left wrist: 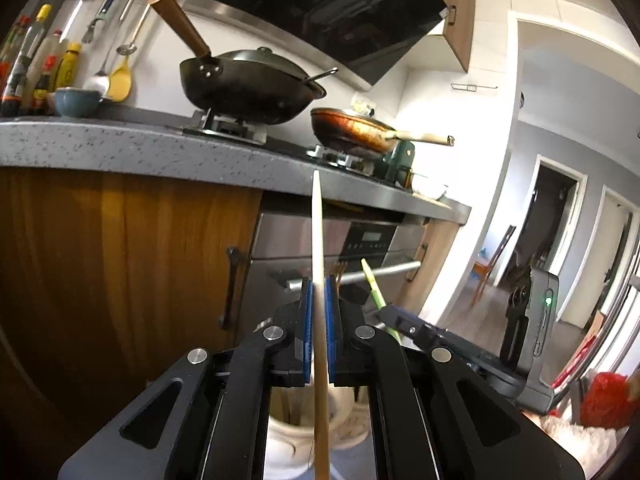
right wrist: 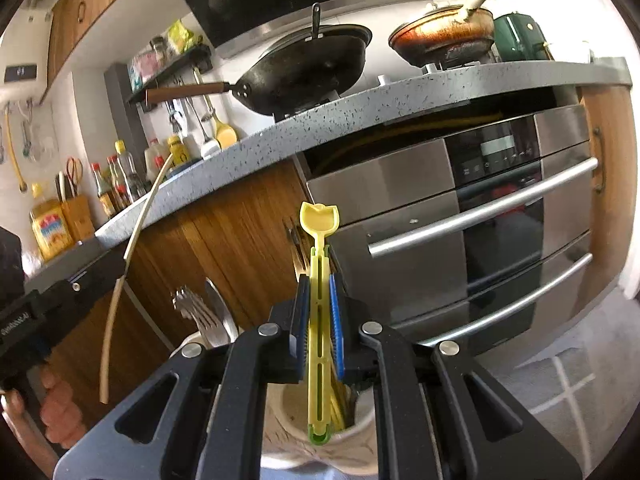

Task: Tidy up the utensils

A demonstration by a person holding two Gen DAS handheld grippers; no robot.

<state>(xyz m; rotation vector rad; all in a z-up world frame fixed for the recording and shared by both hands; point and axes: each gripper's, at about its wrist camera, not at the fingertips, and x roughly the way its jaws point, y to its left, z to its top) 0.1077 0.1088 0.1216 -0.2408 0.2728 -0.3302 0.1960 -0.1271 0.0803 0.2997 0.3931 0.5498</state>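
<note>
Your left tool [left wrist: 319, 304] is clamped on a pale wooden chopstick [left wrist: 318, 240], which stands upright between the blue pads [left wrist: 307, 320] directly above the white utensil jar [left wrist: 344, 428]. Your right tool [right wrist: 320, 300] is closed around a yellow-green plastic spoon [right wrist: 319, 272], bowl end up, its lower end dipping into that same jar [right wrist: 360, 436]. Metal forks [right wrist: 196, 312] stand in the jar, just left of the spoon. Behind the jar rises the speckled worktop [right wrist: 400, 100].
</note>
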